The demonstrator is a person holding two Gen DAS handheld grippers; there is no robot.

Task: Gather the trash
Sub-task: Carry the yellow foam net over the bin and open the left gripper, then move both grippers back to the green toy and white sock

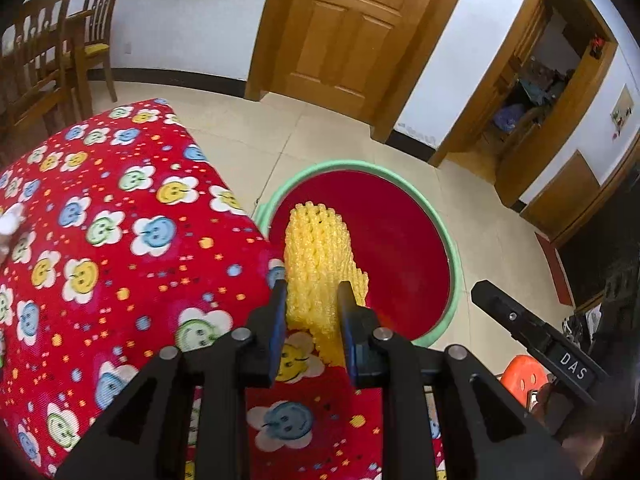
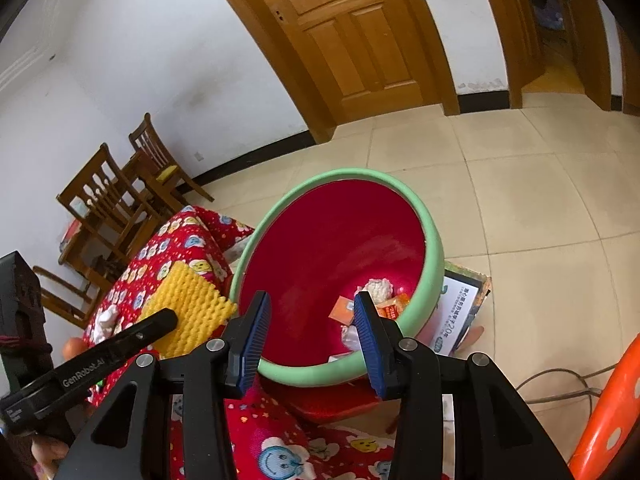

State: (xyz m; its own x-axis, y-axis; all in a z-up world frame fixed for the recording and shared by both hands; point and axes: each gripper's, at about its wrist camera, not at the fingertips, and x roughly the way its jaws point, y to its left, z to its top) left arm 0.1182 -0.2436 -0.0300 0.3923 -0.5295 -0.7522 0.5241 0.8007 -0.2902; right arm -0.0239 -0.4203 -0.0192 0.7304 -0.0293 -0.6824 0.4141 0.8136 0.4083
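Carrying yellow foam net (image 1: 320,264) clamped in left claw (image 1: 312,300) toward bin (image 1: 454,264); right claw (image 2: 312,320) apart, empty; next, release over bin.

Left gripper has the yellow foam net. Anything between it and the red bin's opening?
Nothing visible. The left gripper is shut on the yellow foam fruit net, which already hangs past the edge of the red smiley-print tablecloth toward the red bin with the green rim. The open right gripper is beside the path, not in it.
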